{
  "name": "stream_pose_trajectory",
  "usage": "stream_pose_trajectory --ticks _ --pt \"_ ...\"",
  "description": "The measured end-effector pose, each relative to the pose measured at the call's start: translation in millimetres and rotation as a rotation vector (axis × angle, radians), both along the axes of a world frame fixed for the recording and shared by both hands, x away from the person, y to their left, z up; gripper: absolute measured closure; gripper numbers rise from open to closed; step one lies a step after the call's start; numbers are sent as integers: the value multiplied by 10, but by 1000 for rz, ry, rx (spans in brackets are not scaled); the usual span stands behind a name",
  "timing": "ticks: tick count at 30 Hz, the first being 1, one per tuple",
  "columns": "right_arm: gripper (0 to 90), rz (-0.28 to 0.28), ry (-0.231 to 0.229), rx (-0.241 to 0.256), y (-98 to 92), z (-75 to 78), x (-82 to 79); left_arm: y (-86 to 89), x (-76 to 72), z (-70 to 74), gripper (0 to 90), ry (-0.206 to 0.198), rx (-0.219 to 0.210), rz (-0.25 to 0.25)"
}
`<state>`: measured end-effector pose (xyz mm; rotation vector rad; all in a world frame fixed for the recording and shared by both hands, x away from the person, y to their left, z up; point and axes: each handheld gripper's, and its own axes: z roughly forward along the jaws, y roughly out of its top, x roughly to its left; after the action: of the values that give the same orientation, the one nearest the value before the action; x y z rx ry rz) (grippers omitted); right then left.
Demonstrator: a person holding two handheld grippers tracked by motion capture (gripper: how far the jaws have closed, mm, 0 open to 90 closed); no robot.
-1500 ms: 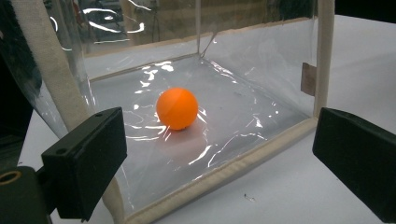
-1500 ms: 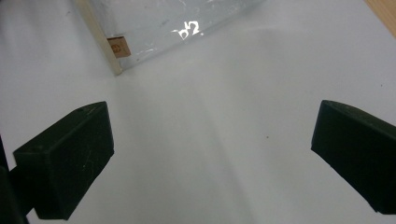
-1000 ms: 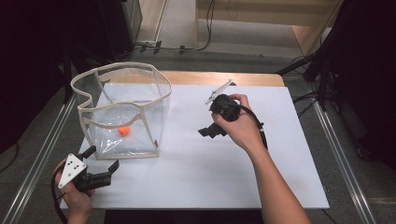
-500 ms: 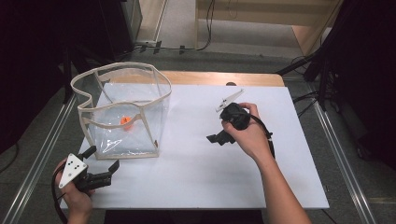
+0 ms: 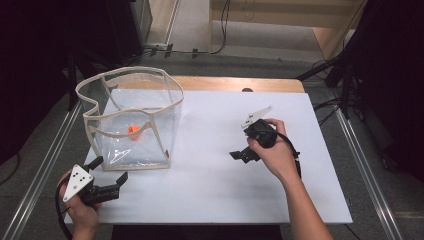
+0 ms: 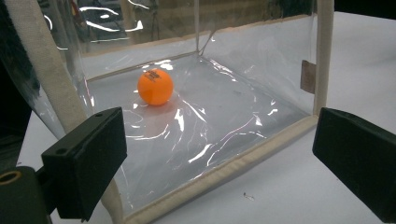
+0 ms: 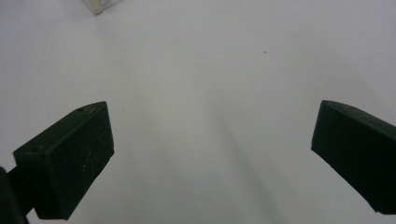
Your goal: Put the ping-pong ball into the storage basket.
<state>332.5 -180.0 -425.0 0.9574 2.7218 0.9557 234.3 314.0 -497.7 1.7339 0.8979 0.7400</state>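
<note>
High view overhead, left gripper view near bag [image 6: 261, 154]

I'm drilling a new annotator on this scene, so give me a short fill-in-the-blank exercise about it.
1. The ball lying inside the clear bag is ____ in colour.
2. The left gripper has its jaws ____.
3. The right gripper holds ____ between its jaws.
4. The bag stands on the table nearest the ____ gripper.

Missing words: orange; open; nothing; left
</note>
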Motion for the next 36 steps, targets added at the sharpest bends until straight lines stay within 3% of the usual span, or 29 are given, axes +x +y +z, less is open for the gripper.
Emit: stream_pose_trajectory --ticks 10,36 --pt "0 -45 -5 2 -238 -143 -81 1 0 0 36 -2 -2 4" --pt "0 -103 -91 63 -714 -332 -402 -10 -1 -3 36 0 9 4"
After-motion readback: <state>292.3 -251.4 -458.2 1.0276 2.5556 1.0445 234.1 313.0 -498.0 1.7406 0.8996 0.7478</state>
